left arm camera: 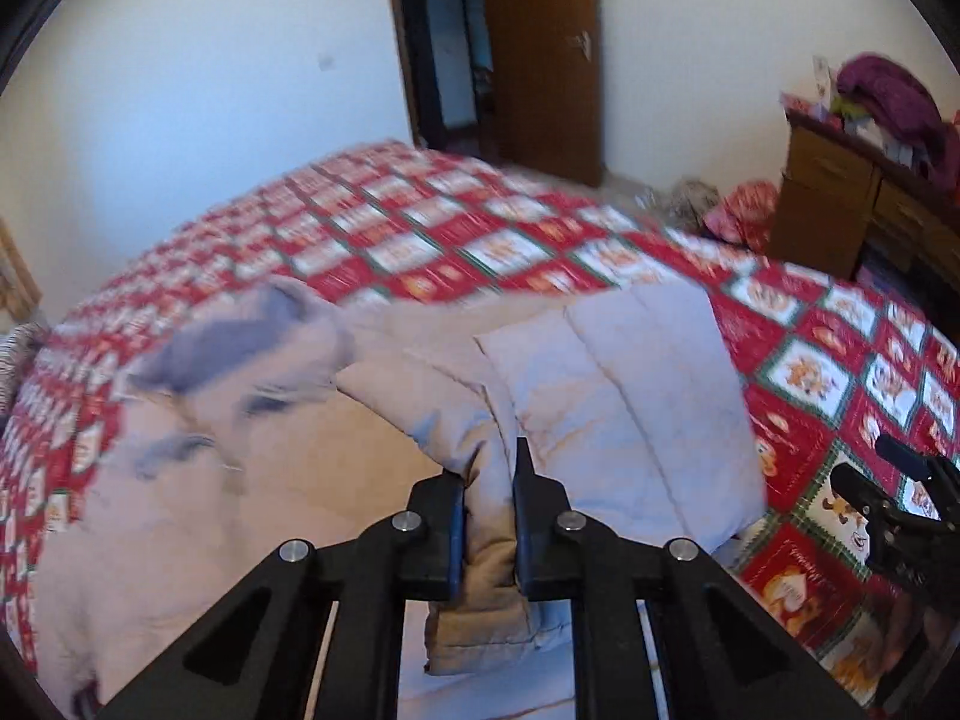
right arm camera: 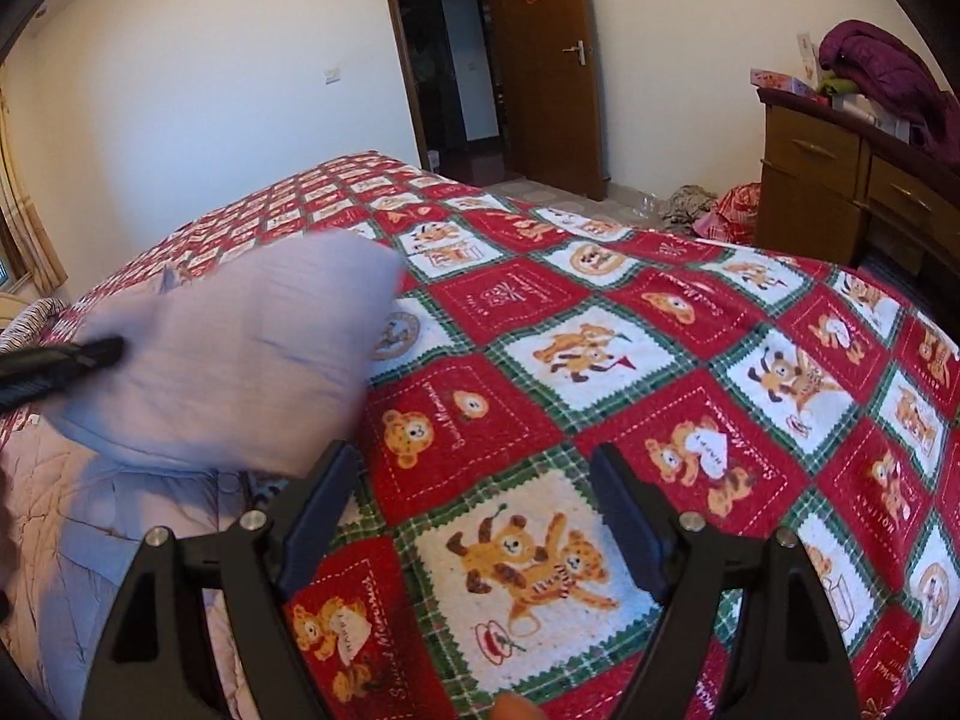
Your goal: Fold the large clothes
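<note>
On the bed (right arm camera: 690,312) we pinch the coat (left arm camera: 600,396) with the left gripper (left arm camera: 489,516) — right gripper (right arm camera: 474,516) wide, empty — folding barely begun.

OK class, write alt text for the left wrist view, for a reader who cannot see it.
The left gripper is shut on a fold of a pale padded coat lying on a bed with a red, white and green teddy-bear quilt. The right gripper shows at the right edge; a wooden door stands open behind.
</note>
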